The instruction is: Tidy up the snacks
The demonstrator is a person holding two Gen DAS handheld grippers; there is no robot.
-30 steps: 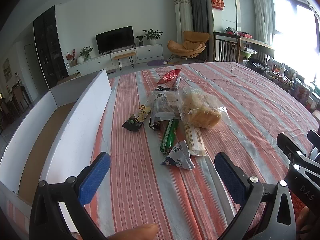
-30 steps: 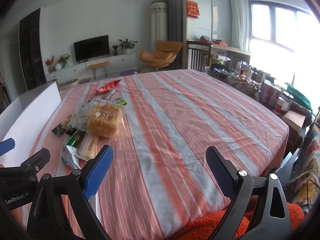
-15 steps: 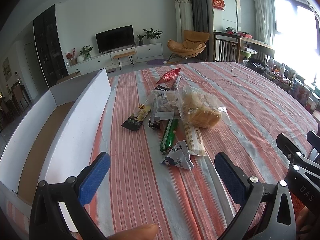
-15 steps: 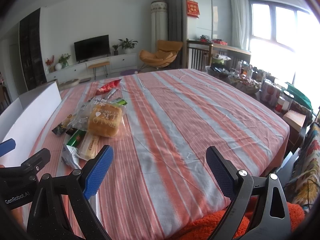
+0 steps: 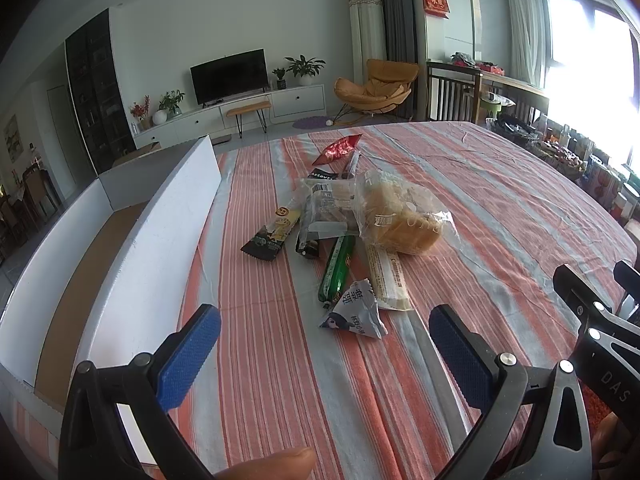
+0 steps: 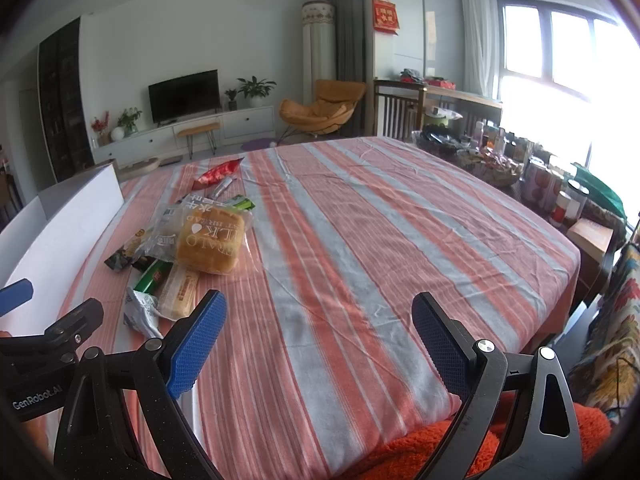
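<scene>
Both grippers are spread wide and holding nothing: the left gripper (image 5: pixel 324 352) hangs over the striped tablecloth (image 5: pixel 500 208) just short of the snack pile (image 5: pixel 352 224), and the right gripper (image 6: pixel 320 336) sits off to the pile's right. The bagged bread (image 6: pixel 210 244) lies on top of the other packets, with the white box (image 5: pixel 132 256) just left of them.

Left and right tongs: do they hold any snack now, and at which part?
Nothing is held. The left tongs and the right tongs both stand open above the tablecloth, apart from the snacks.
</scene>
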